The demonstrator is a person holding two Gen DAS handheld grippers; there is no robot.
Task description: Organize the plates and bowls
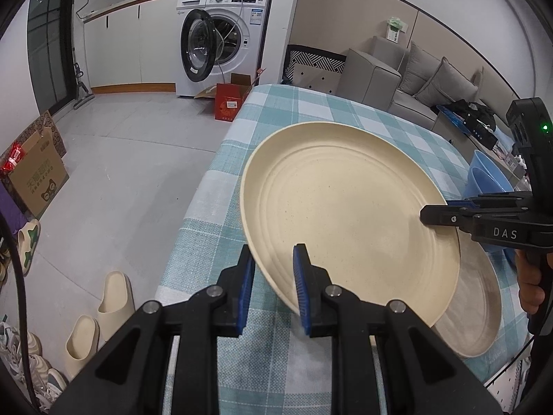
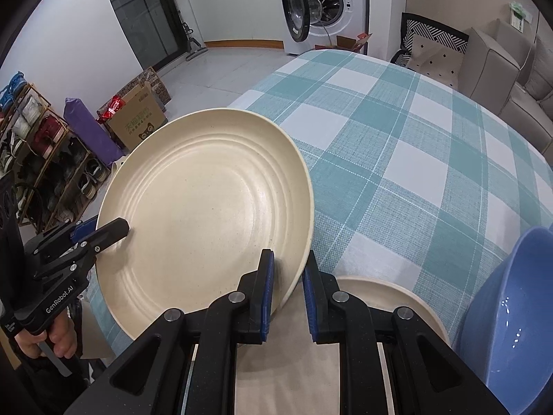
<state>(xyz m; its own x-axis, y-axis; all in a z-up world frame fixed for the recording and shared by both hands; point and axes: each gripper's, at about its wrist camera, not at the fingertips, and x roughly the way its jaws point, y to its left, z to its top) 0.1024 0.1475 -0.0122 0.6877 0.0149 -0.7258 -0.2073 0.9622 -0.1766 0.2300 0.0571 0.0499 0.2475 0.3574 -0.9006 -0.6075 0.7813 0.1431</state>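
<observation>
A large cream plate [image 1: 345, 214] [image 2: 207, 207] with ridged rings hangs tilted above the checked tablecloth [image 1: 311, 110] [image 2: 414, 138]. My left gripper [image 1: 273, 259] is shut on its near rim. The right gripper [image 2: 288, 263] is shut on the opposite rim. Each gripper also shows in the other's view, the right gripper [image 1: 428, 214] and the left gripper [image 2: 117, 228], each held by a hand. A second cream plate [image 1: 477, 304] [image 2: 390, 294] lies flat on the cloth under the raised one. Blue bowls [image 1: 484, 180] [image 2: 511, 311] stand beside it.
The table edge drops to a grey floor with slippers [image 1: 100, 314] and cardboard boxes [image 1: 38, 176]. A washing machine [image 1: 221, 34] with its door open stands beyond. A grey sofa [image 1: 397, 79] runs along the far side, and a shoe rack [image 2: 41, 159] stands by the wall.
</observation>
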